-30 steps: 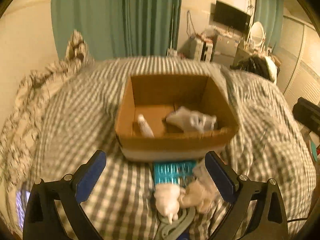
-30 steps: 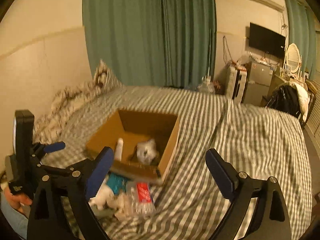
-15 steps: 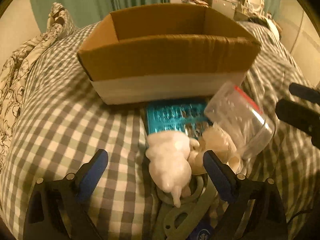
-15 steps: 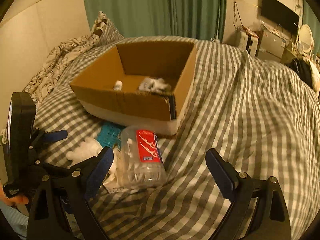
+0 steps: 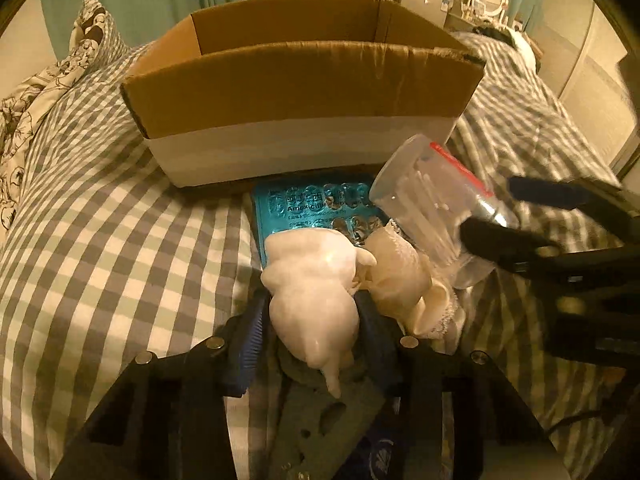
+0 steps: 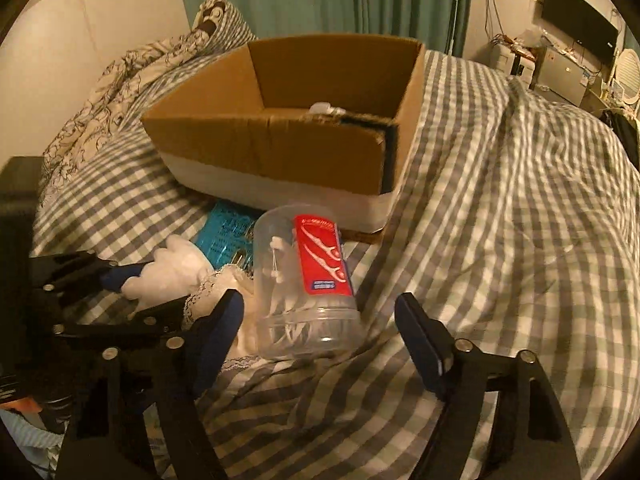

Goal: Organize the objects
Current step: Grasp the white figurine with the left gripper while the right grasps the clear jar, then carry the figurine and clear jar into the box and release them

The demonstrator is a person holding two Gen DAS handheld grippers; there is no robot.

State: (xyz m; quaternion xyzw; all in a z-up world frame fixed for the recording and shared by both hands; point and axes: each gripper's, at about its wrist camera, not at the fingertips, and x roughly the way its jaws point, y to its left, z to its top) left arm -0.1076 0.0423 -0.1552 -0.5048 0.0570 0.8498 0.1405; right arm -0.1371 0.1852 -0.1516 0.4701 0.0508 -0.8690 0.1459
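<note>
An open cardboard box [image 5: 304, 80] sits on the checked bed; it also shows in the right wrist view [image 6: 280, 152], with a white item [image 6: 326, 109] inside. In front of it lie a white soft toy [image 5: 316, 292], a teal pill blister pack [image 5: 316, 208], a cream lace cloth [image 5: 404, 276] and a clear plastic jar with a red label [image 6: 308, 280]. My left gripper [image 5: 314, 332] is shut on the white soft toy. My right gripper [image 6: 320, 316] is open, its fingers on either side of the jar's base.
The checked bedspread [image 6: 500, 200] covers the bed. A patterned duvet and pillow [image 6: 120, 92] lie at the left. Green curtains [image 6: 360, 0], a TV [image 6: 576, 28] and cluttered furniture stand behind. A grey-green flat object [image 5: 320, 412] lies under the toy.
Both grippers moved down and forward to the pile in front of the box. My left gripper closed on the white soft toy. My right gripper came around the jar, still open.
</note>
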